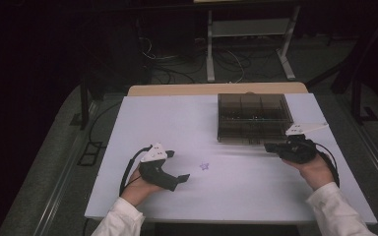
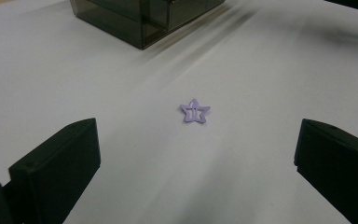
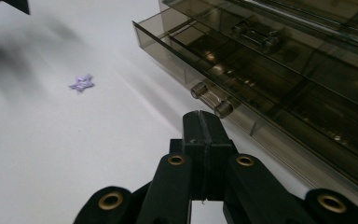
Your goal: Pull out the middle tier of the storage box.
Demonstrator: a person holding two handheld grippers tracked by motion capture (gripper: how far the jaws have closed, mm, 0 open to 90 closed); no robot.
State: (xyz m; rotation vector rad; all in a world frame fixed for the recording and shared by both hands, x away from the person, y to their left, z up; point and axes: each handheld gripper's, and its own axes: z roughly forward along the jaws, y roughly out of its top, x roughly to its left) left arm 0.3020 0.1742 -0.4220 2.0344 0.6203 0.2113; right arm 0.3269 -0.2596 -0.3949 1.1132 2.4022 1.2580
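Observation:
A small purple star-shaped hair clip point(image 1: 204, 166) lies flat on the white table point(image 1: 167, 118). My left gripper point(image 1: 177, 165) rests just left of it with its jaws wide open. In the left gripper view the star clip point(image 2: 195, 113) lies a little ahead of the open left gripper point(image 2: 198, 140), untouched. A smoky transparent drawer box point(image 1: 253, 118) stands at the back right, one drawer point(image 3: 261, 93) pulled slightly out. My right gripper point(image 1: 268, 146) sits at the box's front edge. Its jaws are pressed together, and the right gripper point(image 3: 200, 116) has its tip just short of the drawer's clear handle point(image 3: 209, 99), holding nothing.
The table's front edge runs close to the person's white sleeves point(image 1: 334, 211). Beyond the far edge are a dark floor with cables point(image 1: 177, 64) and a metal desk frame point(image 1: 248, 44). Bare white tabletop spreads between the two grippers.

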